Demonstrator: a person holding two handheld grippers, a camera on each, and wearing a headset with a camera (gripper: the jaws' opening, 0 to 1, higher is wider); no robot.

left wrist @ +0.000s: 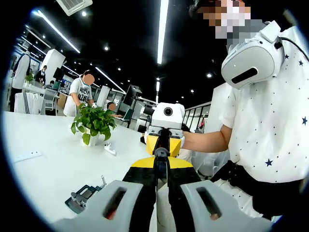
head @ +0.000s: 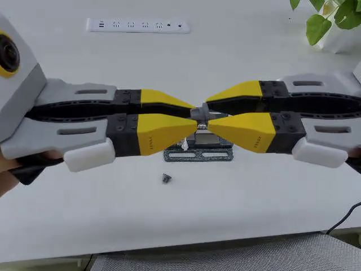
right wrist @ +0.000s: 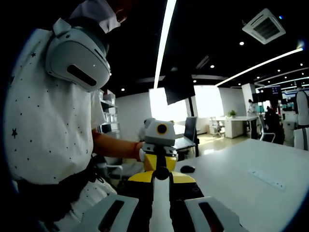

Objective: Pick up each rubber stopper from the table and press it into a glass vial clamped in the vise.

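A small grey rubber stopper (head: 200, 114) hangs in mid-air above the table, pinched between two yellow-tipped grippers that meet tip to tip. My left gripper (head: 194, 117) comes in from the left and my right gripper (head: 208, 114) from the right, and both look shut on the stopper. The left gripper view has the stopper (left wrist: 160, 153) at its jaw tips; the right gripper view shows the stopper (right wrist: 161, 172) the same way. Below them the dark vise (head: 198, 152) sits on the table with a vial (head: 184, 145) in it. A second dark stopper (head: 166, 178) lies in front of the vise.
A white power strip (head: 137, 25) lies at the table's far edge, and a potted plant (head: 327, 17) stands at the far right. A black cable (head: 345, 217) runs off the near right edge. The vise (left wrist: 84, 195) lies low on the left in the left gripper view.
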